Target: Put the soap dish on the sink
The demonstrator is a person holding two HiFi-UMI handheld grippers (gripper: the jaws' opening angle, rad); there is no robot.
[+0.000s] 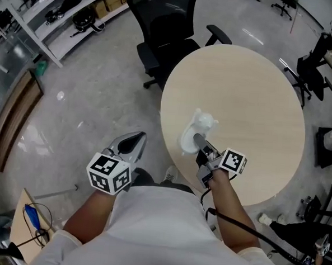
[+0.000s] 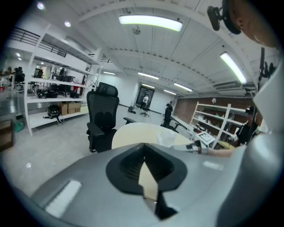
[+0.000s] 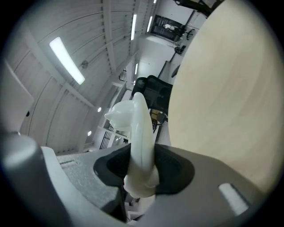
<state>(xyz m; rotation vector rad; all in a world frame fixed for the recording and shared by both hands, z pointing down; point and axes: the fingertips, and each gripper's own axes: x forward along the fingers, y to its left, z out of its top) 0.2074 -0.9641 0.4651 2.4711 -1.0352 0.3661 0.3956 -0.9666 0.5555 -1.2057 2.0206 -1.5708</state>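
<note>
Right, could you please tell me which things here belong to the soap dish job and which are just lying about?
Job in hand: soap dish, gripped in the right claw.
Lying about: round table, black office chair, shelving.

Right gripper (image 3: 142, 174) clamps white soap dish (image 3: 140, 133) rim; beige tabletop (image 3: 230, 88) alongside.

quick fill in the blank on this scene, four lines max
1. The right gripper is shut on a white ____.
2. The table has a ____ top.
3. Between the jaws of the left gripper there is ____.
4. The chair at the far side of the table is ____ in colour.

Missing words: soap dish; round; nothing; black
</note>
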